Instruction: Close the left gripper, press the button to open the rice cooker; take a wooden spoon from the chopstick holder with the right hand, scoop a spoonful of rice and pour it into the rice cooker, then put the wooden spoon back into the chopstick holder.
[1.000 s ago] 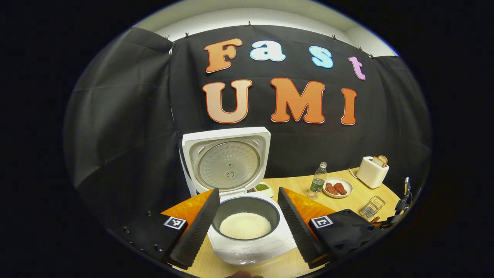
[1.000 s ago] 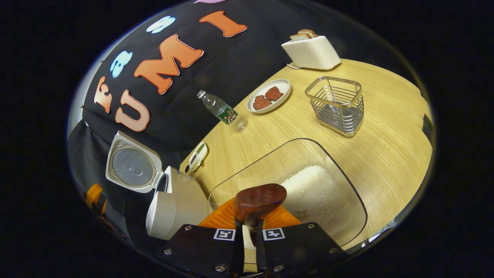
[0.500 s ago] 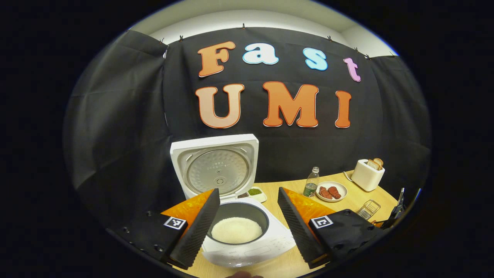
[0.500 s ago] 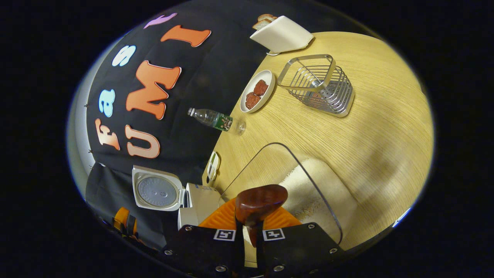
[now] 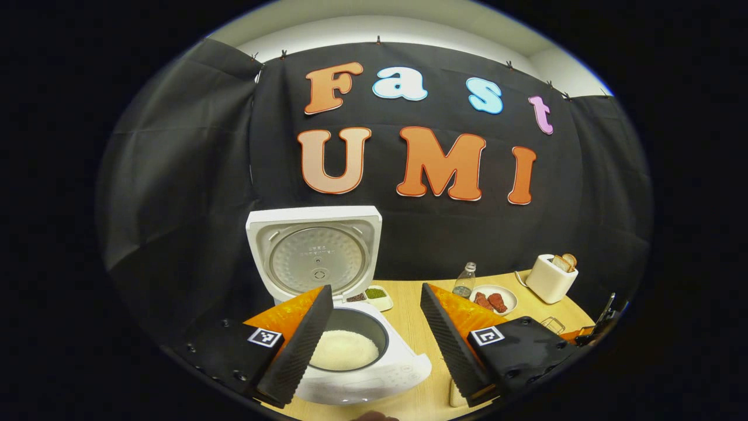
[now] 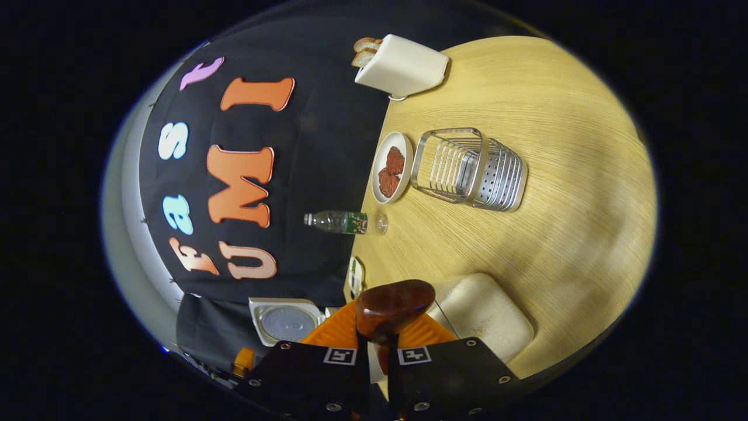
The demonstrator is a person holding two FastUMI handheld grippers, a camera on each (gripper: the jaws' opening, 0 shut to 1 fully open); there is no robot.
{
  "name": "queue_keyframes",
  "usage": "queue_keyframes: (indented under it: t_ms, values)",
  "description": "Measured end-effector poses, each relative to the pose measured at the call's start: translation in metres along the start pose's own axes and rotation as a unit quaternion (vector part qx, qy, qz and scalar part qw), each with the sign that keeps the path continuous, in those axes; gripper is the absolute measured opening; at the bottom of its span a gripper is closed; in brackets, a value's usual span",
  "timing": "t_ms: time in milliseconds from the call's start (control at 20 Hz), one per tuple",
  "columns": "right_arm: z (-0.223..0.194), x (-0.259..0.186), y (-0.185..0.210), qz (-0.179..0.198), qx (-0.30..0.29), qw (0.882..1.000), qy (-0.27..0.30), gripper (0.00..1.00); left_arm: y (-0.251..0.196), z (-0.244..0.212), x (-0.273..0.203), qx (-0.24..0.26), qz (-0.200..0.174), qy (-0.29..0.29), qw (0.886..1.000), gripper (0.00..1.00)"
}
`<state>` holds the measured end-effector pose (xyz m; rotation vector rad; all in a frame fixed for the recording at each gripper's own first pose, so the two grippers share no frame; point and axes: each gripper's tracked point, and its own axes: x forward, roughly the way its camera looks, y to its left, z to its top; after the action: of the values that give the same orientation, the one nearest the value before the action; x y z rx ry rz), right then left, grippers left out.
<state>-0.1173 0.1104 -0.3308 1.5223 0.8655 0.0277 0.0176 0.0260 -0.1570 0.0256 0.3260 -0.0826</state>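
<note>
Right gripper [image 6: 374,356] rolled further, fingers clamped on glossy rounded wooden spoon [image 6: 392,304], left gripper [image 5: 374,339] fingers wide over white rice cooker [image 5: 374,374]

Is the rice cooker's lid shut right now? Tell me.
No: in the left gripper view the rice cooker has its lid standing upright, with white rice visible in the pot.

The right claw [image 6: 377,356] grips the wooden spoon [image 6: 392,304] above the table [image 6: 572,193].
</note>
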Motion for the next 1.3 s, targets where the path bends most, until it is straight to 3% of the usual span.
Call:
queue_keyframes:
  t_ms: [300,650,1300]
  values:
    - [0.015,-0.002,0.047,0.073,0.092,0.993,0.018,0.11,-0.002,0.006,-0.009,-0.008,0.019,-0.015,1.0,0.99]
    - [-0.023,0.037,0.125,0.123,0.117,0.982,0.088,0.12,0.036,0.009,-0.033,-0.036,0.078,-0.03,0.996,0.99]
    - [-0.151,0.142,0.204,0.103,0.089,0.972,0.191,0.11,0.166,-0.011,-0.108,-0.068,0.223,-0.044,0.971,0.99]
